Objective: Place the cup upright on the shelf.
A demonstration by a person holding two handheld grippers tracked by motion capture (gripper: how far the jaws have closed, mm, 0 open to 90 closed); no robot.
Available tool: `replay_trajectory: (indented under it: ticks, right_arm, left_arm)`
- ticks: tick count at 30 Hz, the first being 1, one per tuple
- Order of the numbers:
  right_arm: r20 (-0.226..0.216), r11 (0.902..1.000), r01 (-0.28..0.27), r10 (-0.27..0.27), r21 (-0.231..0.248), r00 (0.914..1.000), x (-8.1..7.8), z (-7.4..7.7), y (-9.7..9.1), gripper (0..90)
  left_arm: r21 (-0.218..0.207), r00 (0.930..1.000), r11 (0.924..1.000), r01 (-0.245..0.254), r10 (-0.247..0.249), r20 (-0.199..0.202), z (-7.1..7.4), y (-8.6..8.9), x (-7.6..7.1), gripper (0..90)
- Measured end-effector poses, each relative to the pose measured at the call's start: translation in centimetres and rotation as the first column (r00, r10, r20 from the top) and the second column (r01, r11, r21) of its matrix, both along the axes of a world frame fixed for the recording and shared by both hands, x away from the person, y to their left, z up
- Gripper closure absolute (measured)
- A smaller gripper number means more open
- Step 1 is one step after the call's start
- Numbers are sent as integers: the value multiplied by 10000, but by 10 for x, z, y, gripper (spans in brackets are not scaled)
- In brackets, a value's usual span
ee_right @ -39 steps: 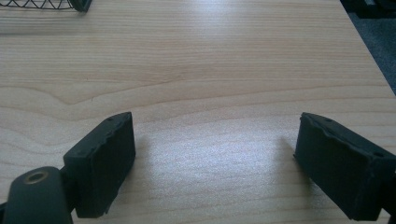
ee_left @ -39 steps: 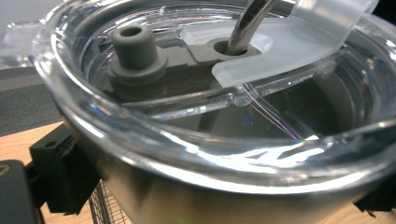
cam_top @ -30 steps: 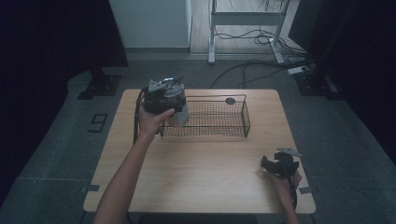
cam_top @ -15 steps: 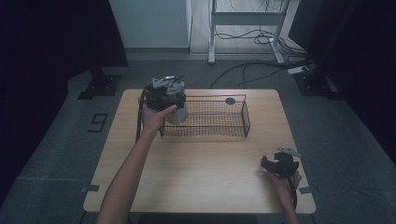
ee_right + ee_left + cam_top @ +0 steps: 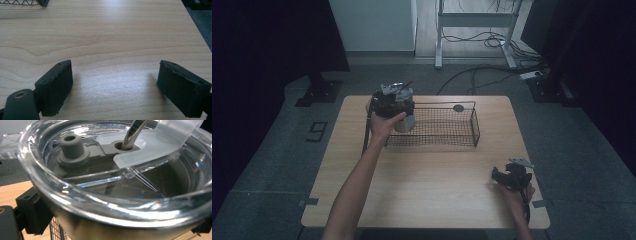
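The left claw (image 5: 393, 106) pinches a lidded tumbler (image 5: 404, 119) at the basket's (image 5: 460, 141) left end, upper centre; the right claw (image 5: 510, 176) rests spread on the surface (image 5: 427, 185), lower right.

The high view is dimly lit; the table (image 5: 427, 175) is picked out while the surroundings are lost in darkness. In the left gripper view, the clear lid (image 5: 120, 170) is streaked with glare and blurred at the near rim. Soft shadows are cast beneath the right gripper (image 5: 115, 87), sharply rendered.
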State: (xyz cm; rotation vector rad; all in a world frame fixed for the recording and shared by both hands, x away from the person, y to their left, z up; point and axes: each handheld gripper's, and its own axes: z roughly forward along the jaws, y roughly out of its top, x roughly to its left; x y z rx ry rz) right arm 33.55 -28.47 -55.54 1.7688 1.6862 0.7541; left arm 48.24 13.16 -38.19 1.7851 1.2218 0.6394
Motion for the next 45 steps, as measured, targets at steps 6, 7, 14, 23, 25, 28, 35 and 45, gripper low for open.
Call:
replay_trajectory:
  ticks: [6,7,14,23,25,28,35,45]
  right_arm:
    - [0,10000,-2,2,7,10000,0,0,0,128]
    - [-1,10000,-5,5,6,10000,0,0,0,128]
    - [0,10000,-3,3,9,10000,0,0,0,128]
    - [1,10000,-10,10,11,10000,0,0,0,129]
    - [1,10000,-11,11,12,10000,0,0,0,129]
    - [1,10000,-13,13,10,10000,0,0,0,129]
    - [4,10000,-19,19,9,10000,0,0,0,130]
    - [5,10000,-20,20,9,10000,0,0,0,130]
  left_arm:
    - [82,9996,9997,-232,233,-159,-9,0,4,40]
    - [65,9995,9997,-254,255,-196,-11,0,5,40]
    - [156,9981,9990,-417,423,-454,-24,0,11,40]
    - [284,9978,9988,-401,415,-524,-31,-7,14,40]
    - [306,9976,9987,-411,427,-551,-33,-8,15,40]
    - [372,9972,9984,-423,445,-608,-36,-10,16,40]
    - [355,9956,9984,-441,469,-809,-46,-12,18,40]
    - [336,9932,9982,-503,535,-1029,-60,-15,19,40]
